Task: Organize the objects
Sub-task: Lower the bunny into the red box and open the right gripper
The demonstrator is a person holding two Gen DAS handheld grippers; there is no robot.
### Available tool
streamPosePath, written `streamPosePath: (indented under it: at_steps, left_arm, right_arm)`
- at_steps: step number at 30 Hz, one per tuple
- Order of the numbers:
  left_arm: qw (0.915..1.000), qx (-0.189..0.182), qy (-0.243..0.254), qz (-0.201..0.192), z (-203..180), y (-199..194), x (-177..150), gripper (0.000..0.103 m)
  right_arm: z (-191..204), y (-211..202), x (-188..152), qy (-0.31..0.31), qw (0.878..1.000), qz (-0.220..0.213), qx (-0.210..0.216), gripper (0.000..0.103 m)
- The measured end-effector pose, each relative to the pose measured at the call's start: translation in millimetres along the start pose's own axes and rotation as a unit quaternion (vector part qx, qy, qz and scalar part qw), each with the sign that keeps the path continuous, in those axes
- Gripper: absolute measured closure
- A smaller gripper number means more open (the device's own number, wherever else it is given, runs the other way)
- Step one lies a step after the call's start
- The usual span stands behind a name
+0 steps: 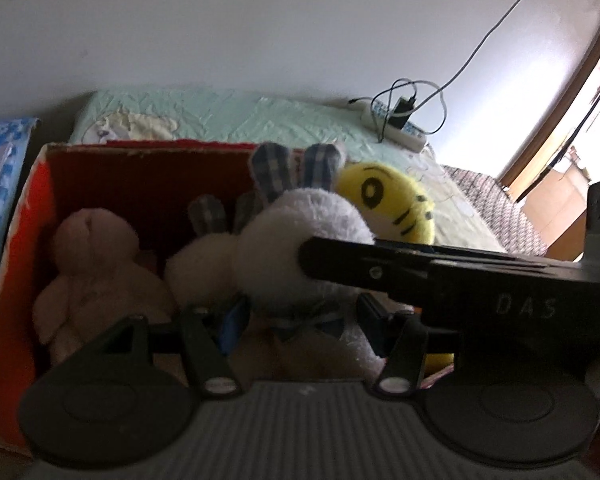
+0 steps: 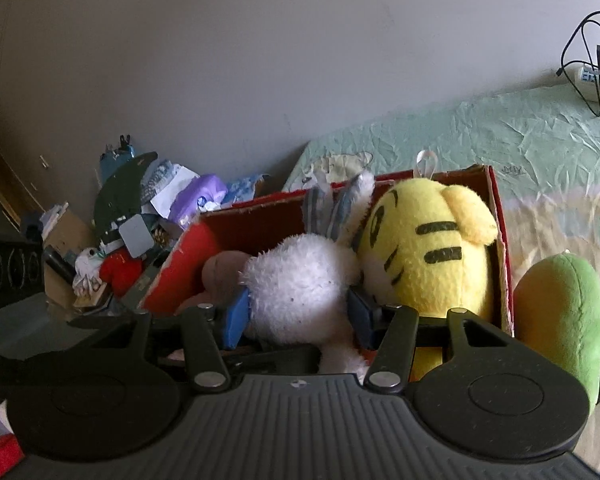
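Note:
A red cardboard box (image 1: 24,216) (image 2: 188,256) sits on the bed and holds plush toys. A white plush rabbit (image 1: 300,224) (image 2: 300,280) with checked ears is over the box. My left gripper (image 1: 300,316) has its blue pads on either side of the rabbit's lower body. My right gripper (image 2: 300,312) is closed on the rabbit's head, and one of its fingers (image 1: 380,268) crosses the left wrist view. A second white rabbit (image 1: 196,264), a pink plush (image 1: 88,272) (image 2: 220,268) and a yellow tiger plush (image 1: 388,200) (image 2: 424,256) lie in the box.
A green and orange plush (image 2: 560,312) lies on the bed right of the box. A power strip (image 1: 396,128) (image 2: 596,80) with cables sits at the bed's far edge by the wall. A pile of clutter (image 2: 132,224) lies on the floor to the left.

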State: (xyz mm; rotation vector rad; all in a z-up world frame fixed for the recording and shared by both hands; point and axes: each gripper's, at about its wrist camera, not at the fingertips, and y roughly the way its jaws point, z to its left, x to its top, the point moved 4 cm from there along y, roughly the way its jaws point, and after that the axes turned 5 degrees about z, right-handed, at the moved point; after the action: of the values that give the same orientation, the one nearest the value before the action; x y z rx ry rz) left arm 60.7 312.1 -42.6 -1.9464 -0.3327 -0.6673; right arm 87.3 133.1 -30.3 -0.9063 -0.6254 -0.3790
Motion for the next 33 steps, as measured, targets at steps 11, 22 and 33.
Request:
streamPosePath:
  at_steps: [11, 22, 33]
  left_arm:
    - [0.9996, 0.020, 0.019, 0.008, -4, 8, 5, 0.033]
    - [0.9965, 0.071, 0.037, 0.026, -14, 5, 5, 0.032]
    - [0.9922, 0.113, 0.034, 0.040, -20, 5, 2, 0.030]
  right_arm:
    - [-11, -32, -3, 0.045, 0.998, -0.031, 0.017, 0.045]
    - [-9, -18, -11, 0.059, 0.998, -0.023, 0.011, 0.071]
    - [-13, -27, -17, 0.079, 0.997, -0.026, 0.005, 0.065]
